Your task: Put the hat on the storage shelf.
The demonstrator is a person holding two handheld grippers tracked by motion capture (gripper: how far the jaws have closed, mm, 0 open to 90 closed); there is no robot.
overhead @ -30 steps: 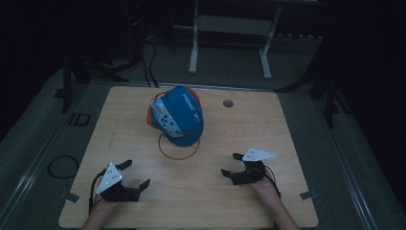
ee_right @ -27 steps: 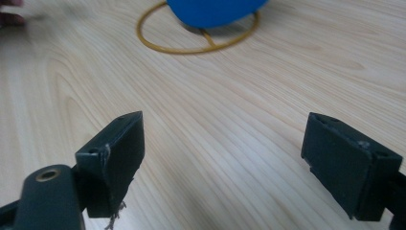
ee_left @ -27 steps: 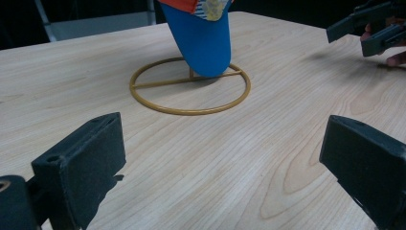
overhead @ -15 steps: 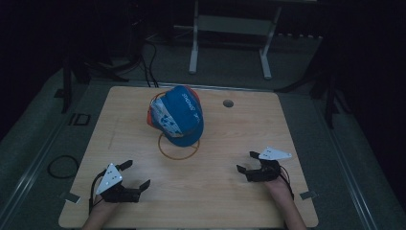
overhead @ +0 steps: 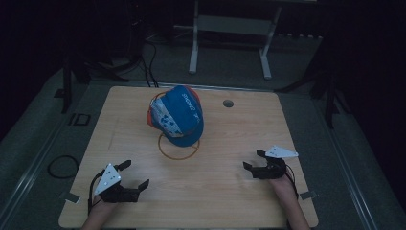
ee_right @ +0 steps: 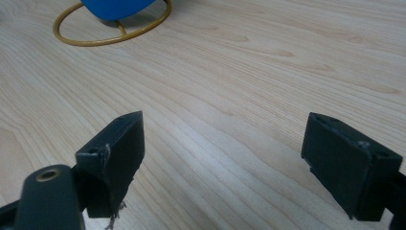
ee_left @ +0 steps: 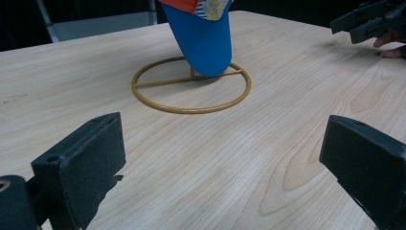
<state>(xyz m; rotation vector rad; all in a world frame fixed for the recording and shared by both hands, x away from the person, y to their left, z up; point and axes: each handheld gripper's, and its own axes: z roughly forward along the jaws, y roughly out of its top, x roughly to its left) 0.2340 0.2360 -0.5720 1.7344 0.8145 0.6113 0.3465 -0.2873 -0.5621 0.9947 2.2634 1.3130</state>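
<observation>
At the middle of the table [overhead: 230, 201] the blue cap [overhead: 178, 116] sat on its gold wire stand [overhead: 178, 149], brim drooping over the ring base. I had the left gripper [overhead: 133, 176] near the front-left corner and the right gripper [overhead: 253, 160] off to the right, both with jaws spread wide and holding nothing, both well apart from the cap. To do the pickup well, I judged I should approach low from both sides, pinch the crown's edges, and lift straight up so the stand didn't tip.
</observation>
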